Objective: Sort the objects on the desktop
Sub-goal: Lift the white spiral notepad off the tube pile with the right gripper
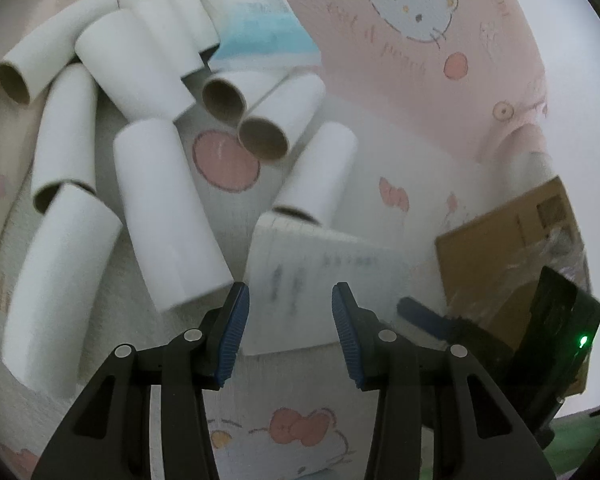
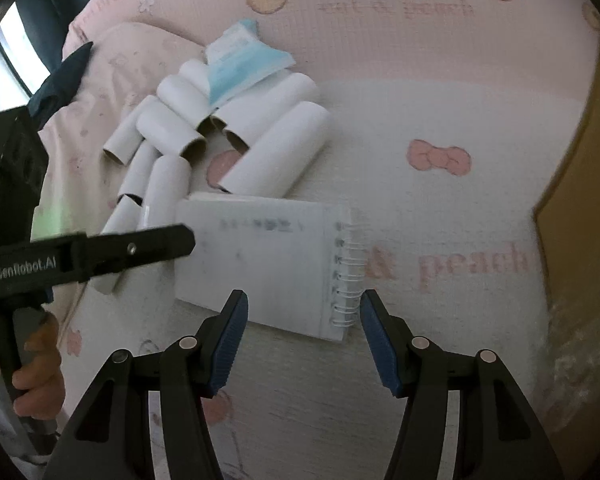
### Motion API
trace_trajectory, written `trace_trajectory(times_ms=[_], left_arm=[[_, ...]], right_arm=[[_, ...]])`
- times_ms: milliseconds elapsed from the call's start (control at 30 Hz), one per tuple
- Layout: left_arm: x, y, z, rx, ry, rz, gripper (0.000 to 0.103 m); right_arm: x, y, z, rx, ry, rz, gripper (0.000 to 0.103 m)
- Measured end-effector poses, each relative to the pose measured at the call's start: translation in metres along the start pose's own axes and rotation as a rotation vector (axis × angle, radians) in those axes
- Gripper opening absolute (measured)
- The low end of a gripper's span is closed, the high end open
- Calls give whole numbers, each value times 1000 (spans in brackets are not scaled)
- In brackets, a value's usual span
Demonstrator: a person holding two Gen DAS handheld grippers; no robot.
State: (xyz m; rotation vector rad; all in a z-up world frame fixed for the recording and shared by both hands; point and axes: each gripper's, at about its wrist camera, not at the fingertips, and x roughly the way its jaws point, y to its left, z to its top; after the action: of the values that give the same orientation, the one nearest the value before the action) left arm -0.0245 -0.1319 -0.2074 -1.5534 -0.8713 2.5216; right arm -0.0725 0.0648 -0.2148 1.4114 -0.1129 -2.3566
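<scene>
Claws (image 1: 290, 330) (image 2: 302, 338) agape, empty, above notebook (image 2: 260, 264)

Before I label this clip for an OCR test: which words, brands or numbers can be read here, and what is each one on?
"GenRobot.AI": on the left gripper arm, white print, right wrist view.
"& peach": pink print on the bedsheet.
"cat & peach": likely, fainter, near the sheet's top edge.
Notebook: dark handwriting, too blurred to read.
Mask packet: print too small to read.
Cardboard box: label unreadable.
</scene>
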Motion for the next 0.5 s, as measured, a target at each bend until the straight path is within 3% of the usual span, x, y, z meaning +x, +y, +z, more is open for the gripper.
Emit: trace_trajectory(times_ms=[300,500], left_arm=[[-1,18,-20,-19,-10,26,50],[2,31,-15,-106,-60,-46,50]], right_arm=[[-1,-11,9,39,-34,58,64],[14,-9,18,12,-4,64,64]])
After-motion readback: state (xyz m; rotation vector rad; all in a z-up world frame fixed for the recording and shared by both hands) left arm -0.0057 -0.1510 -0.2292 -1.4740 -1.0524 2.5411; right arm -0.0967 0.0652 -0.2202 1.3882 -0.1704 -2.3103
